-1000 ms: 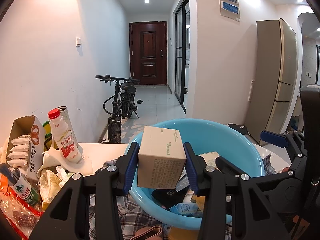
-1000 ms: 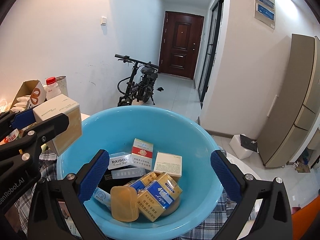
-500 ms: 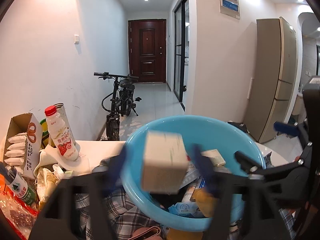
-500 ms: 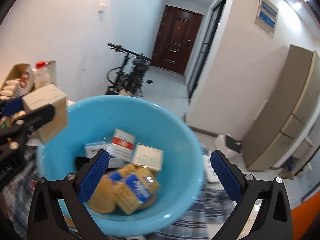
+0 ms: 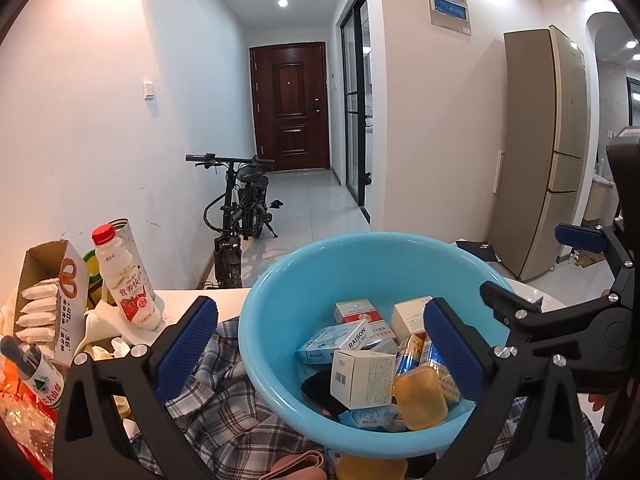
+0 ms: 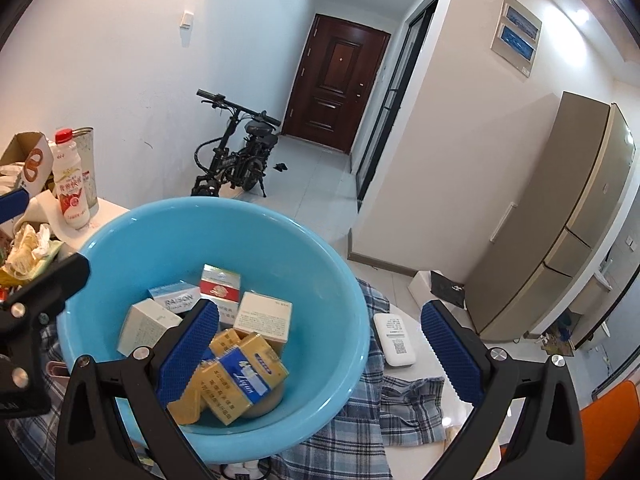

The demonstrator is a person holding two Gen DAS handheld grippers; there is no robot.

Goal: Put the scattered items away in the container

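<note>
Above the blue basin (image 5: pixel 280 300), the left hand-held gripper (image 5: pixel 320 344) hangs with its jaws spread wide and nothing between them; a white carton (image 5: pixel 362 378) lies tilted on the pile directly beneath, a position consistent with a drop from overhead. The basin rests on a plaid cloth (image 5: pixel 224 412) spread over the worktop (image 5: pixel 200 298), within reach of both hands, so items need only a short carry. Inside lie cigarette packs, among them a red-and-white pack (image 5: pixel 356 311), plus an amber soap case (image 5: pixel 420 398). The right hand-held gripper (image 6: pixel 320 354) is likewise open and empty, poised over the basin's near rim, probably ready for the next pick.

The left wrist view alone shows the clutter to the left: a milk drink bottle (image 5: pixel 124 280) and an open snack box (image 5: pixel 52 300). The right wrist view alone shows a white device (image 6: pixel 394 340) lying on the cloth just beside the basin, outside it, apparently a remaining item to collect.
</note>
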